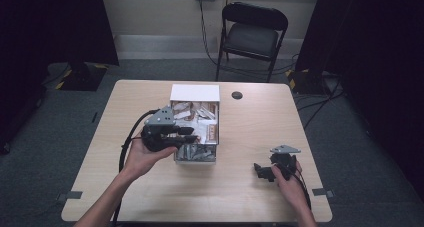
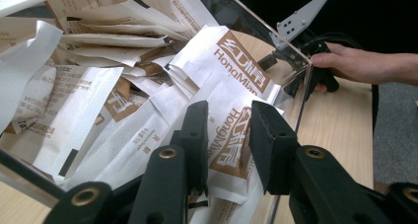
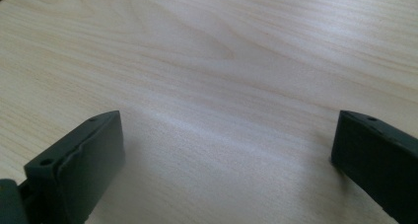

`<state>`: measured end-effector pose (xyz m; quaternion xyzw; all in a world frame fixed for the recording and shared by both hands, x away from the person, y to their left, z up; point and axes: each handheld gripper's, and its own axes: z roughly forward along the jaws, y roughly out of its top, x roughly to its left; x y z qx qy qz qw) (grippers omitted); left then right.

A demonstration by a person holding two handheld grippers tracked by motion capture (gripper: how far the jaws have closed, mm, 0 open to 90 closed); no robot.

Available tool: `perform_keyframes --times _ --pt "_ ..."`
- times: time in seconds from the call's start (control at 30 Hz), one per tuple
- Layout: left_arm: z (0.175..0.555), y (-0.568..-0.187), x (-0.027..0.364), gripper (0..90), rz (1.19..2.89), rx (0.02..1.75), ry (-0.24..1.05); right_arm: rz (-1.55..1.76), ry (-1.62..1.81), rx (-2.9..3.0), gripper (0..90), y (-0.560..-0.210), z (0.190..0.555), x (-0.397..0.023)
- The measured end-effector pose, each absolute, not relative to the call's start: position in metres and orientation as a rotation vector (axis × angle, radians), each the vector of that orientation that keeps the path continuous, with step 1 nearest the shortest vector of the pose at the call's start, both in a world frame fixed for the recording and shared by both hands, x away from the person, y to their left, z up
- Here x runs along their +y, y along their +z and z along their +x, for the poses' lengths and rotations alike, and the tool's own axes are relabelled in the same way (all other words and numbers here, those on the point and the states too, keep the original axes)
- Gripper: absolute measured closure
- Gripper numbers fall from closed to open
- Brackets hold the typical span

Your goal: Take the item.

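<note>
High view: I have the left gripper (image 1: 186,132) over the near half of the clear box (image 1: 195,158) mid-table; right gripper (image 1: 261,171) rests on the table (image 1: 240,197) near right, well apart. Left gripper view: jaws straddle a HongMian sachet (image 2: 231,135) (top of the pile), gap still visible, so not clamped. Right gripper view: jaws wide apart over bare wood.
</note>
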<state>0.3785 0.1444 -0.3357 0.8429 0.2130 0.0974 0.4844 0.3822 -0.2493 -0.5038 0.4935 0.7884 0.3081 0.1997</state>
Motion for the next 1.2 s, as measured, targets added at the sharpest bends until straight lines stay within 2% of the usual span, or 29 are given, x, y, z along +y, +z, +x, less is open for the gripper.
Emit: perform_keyframes --times 0.2,0.53,1.2 --pt "0.3768 -0.3377 0.1451 77.6 2.071 0.508 0.261 1.382 0.861 2.204 0.0 -0.5037 0.3818 -0.249" --pt "0.3796 -0.3361 0.1465 83.9 2.06 0.508 0.223 1.38 0.862 2.204 0.0 -0.5037 0.3816 -0.249" --pt "0.3798 -0.3344 0.1519 86.9 1.988 0.542 0.161 1.38 0.862 2.205 0.0 -0.5037 0.3817 -0.249"
